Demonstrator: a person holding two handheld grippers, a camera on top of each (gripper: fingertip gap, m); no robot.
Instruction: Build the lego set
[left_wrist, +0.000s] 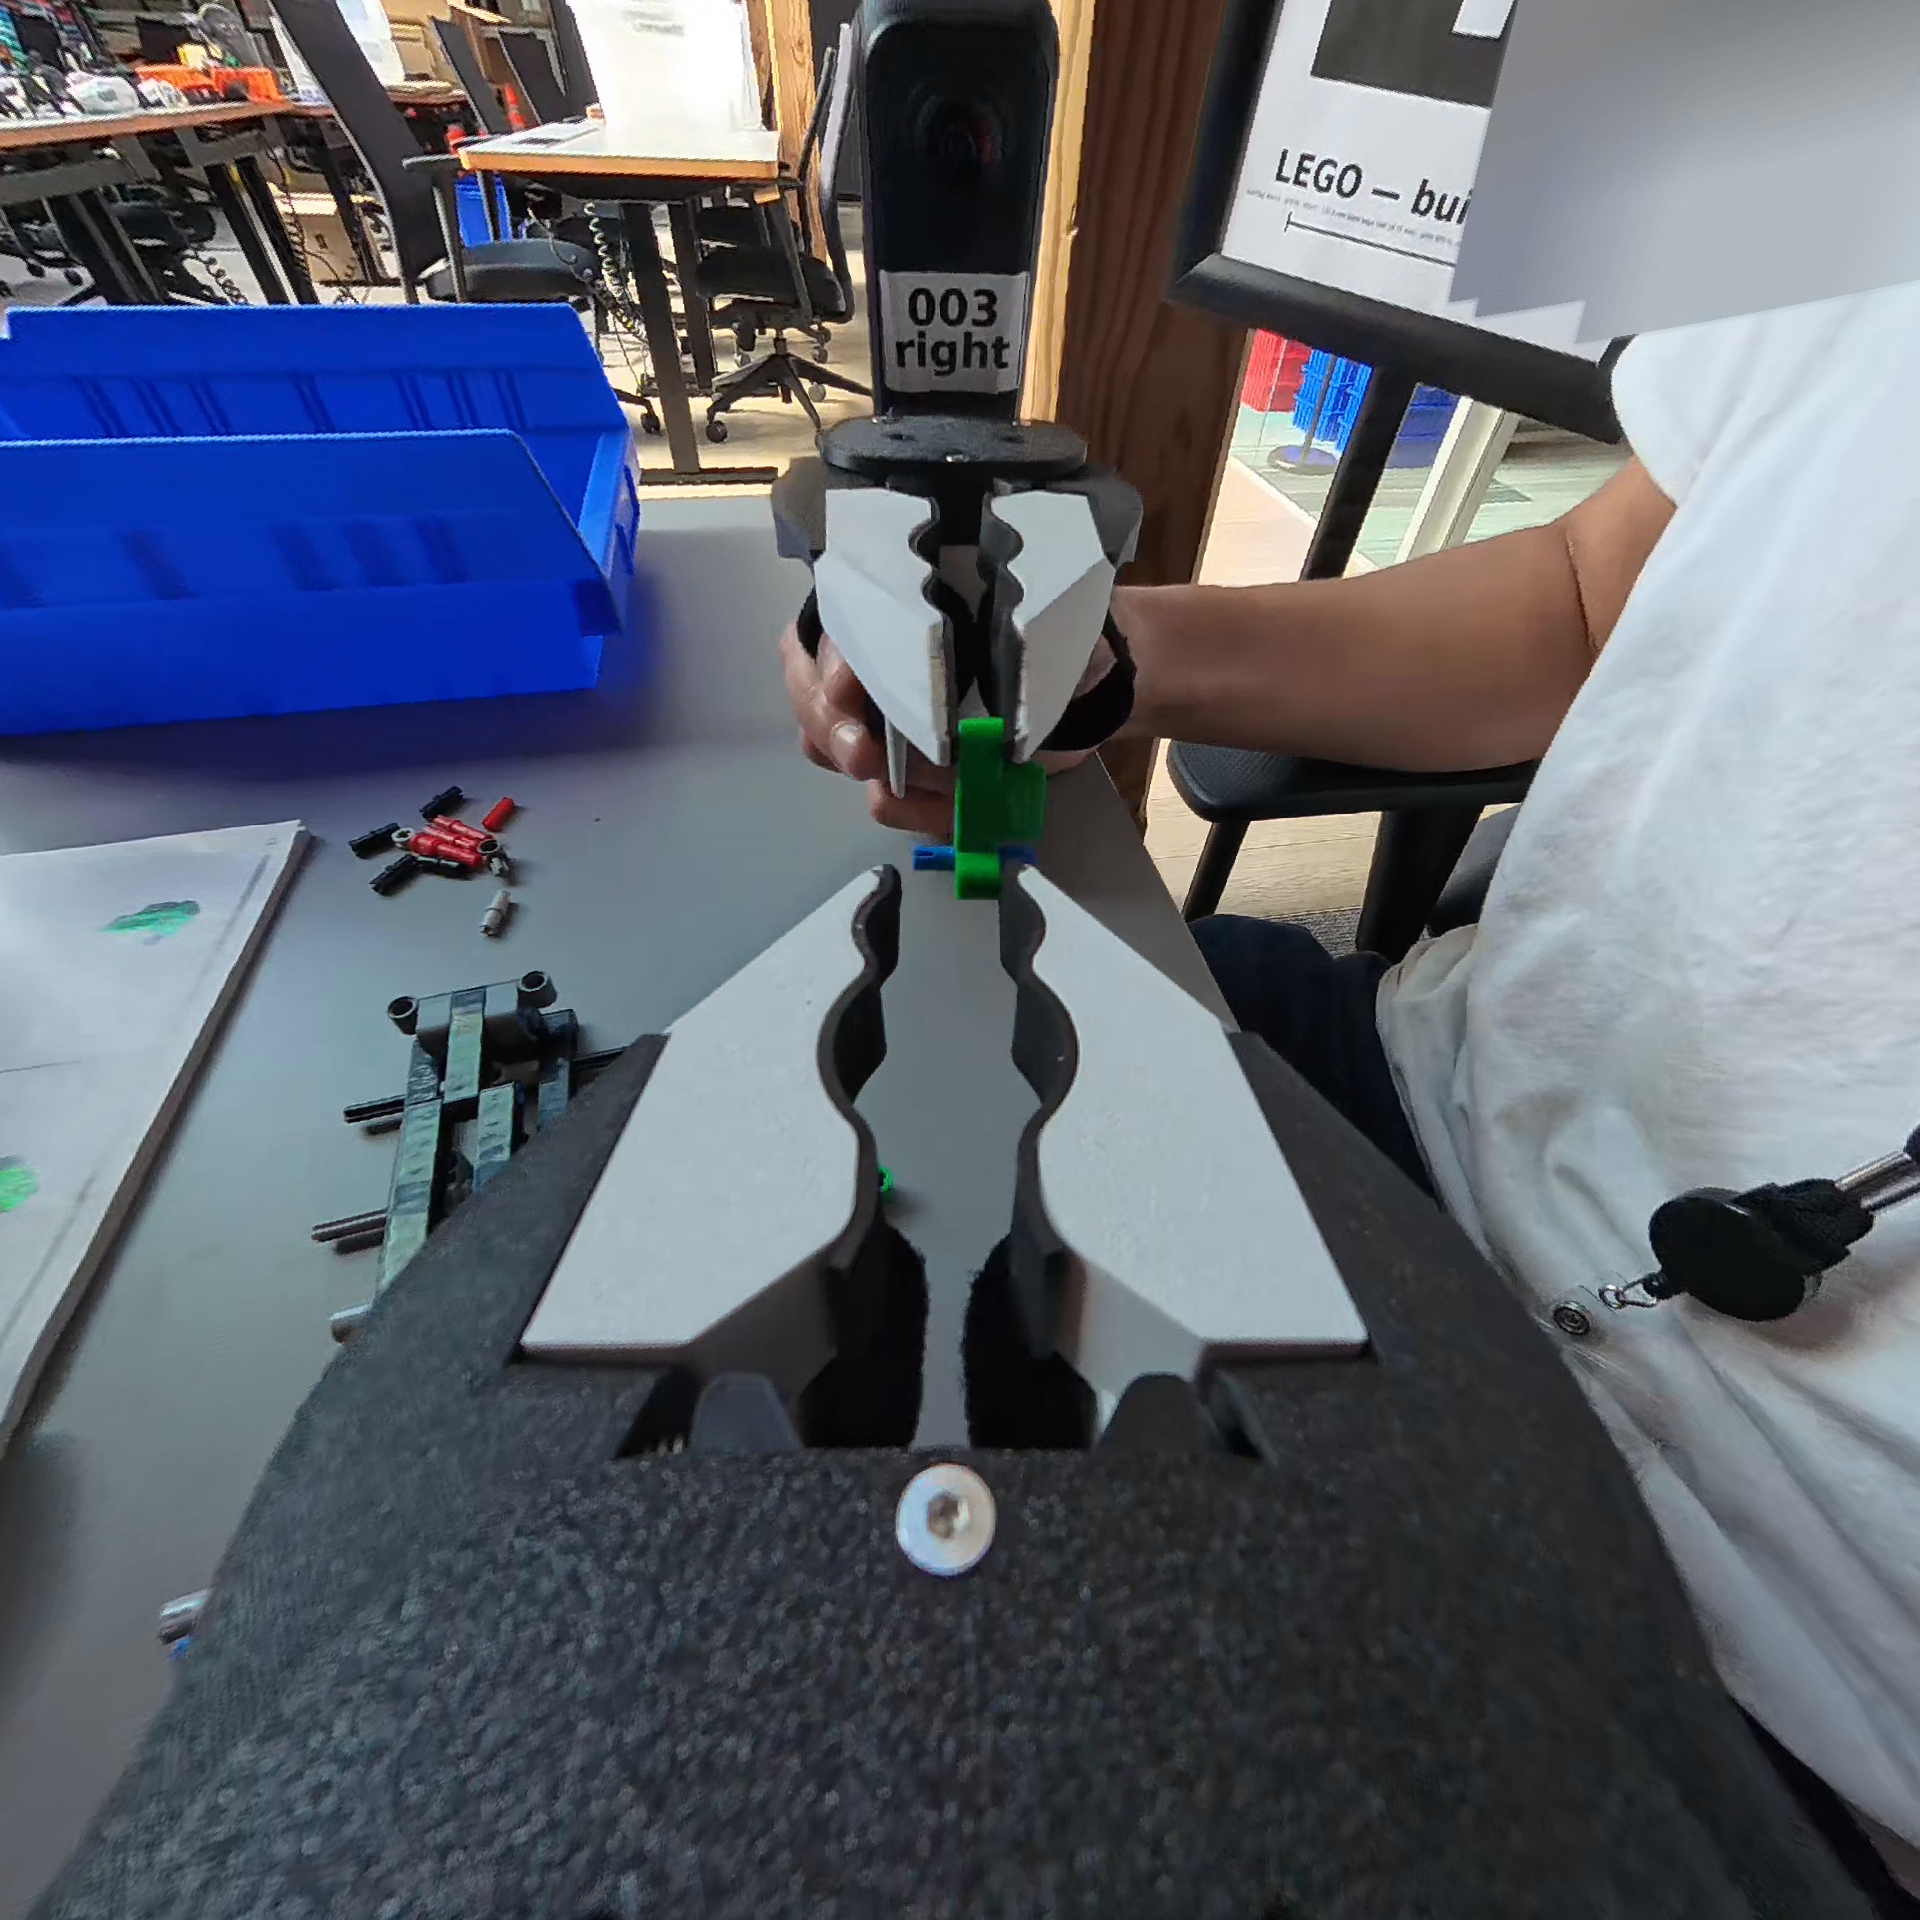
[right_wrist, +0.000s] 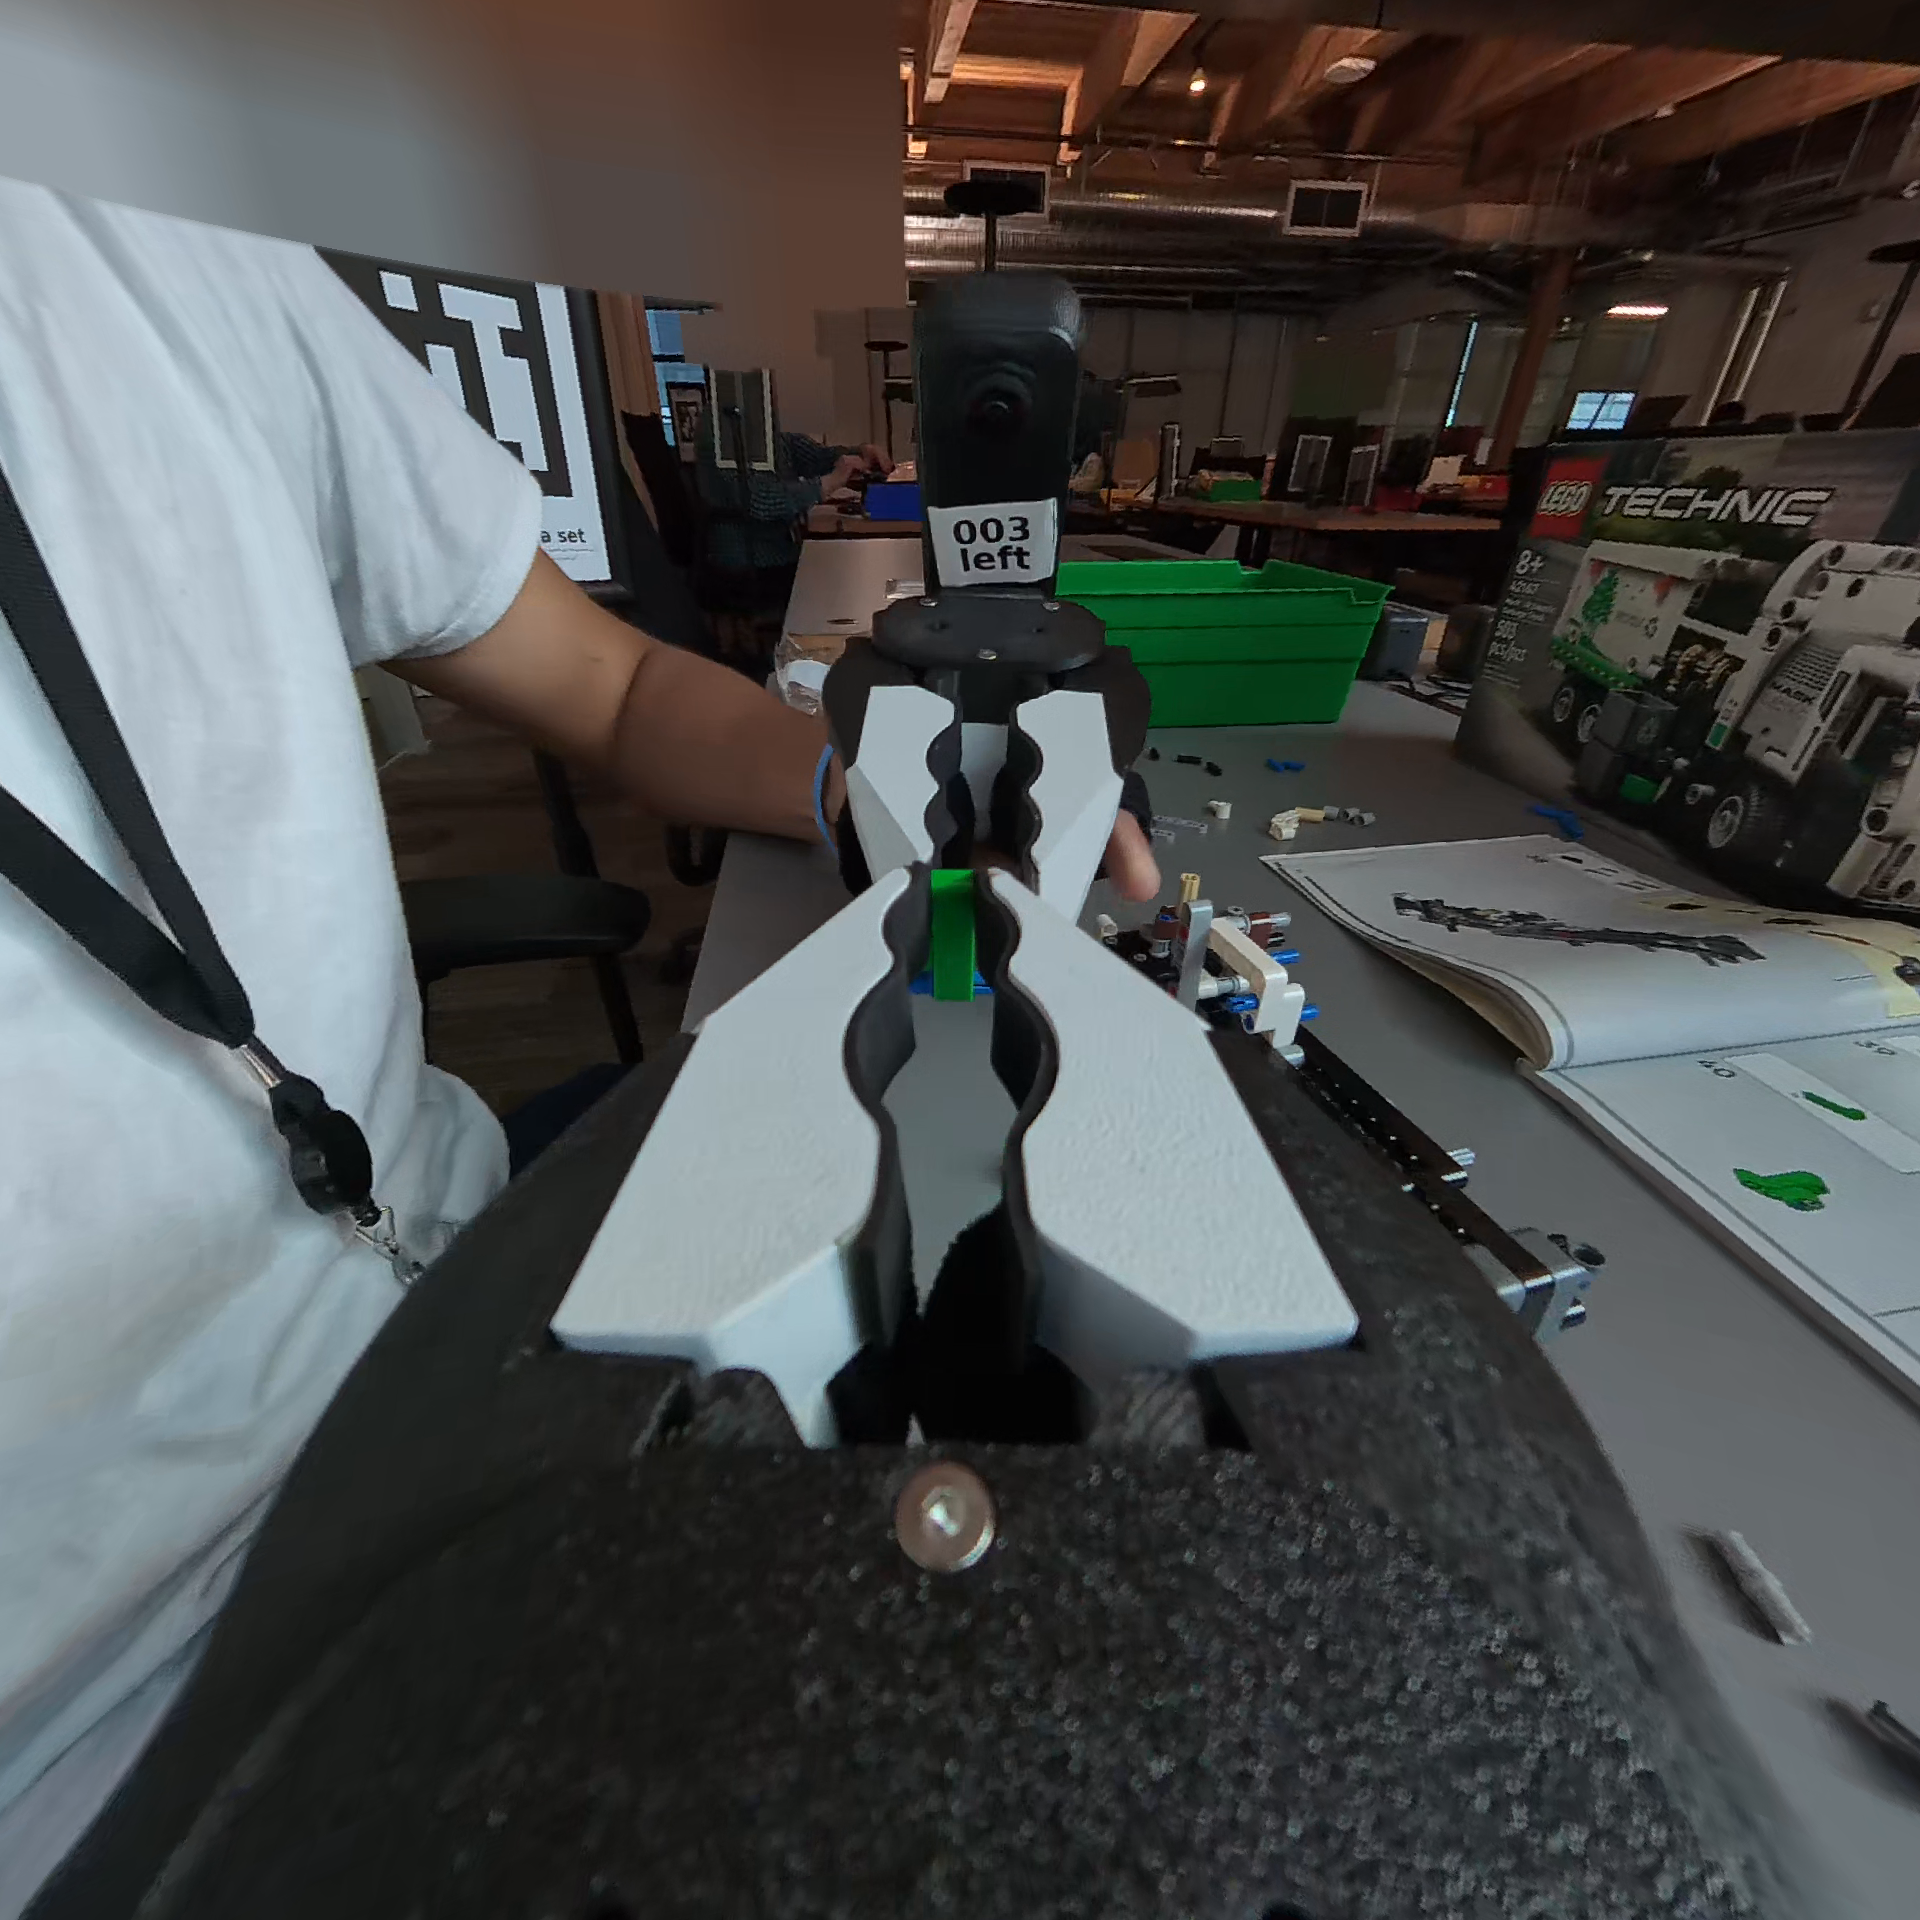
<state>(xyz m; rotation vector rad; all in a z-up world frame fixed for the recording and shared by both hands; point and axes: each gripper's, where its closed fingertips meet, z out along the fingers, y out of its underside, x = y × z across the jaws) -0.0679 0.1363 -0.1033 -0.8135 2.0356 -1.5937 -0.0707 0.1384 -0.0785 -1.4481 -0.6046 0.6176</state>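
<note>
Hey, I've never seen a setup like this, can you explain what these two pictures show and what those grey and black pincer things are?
They are two hand-held grippers, each with a camera looking along its jaws. A person in a white shirt holds one in each hand, so each picture also shows the other tool facing it.

The left picture's own tool, the left gripper, has its jaws open and empty. The right gripper is shut on a green piece that has a small blue pin through it.

On the grey table lie an open instruction booklet, a half-built model, loose small parts, a blue bin, a green bin and the set's box.
</note>
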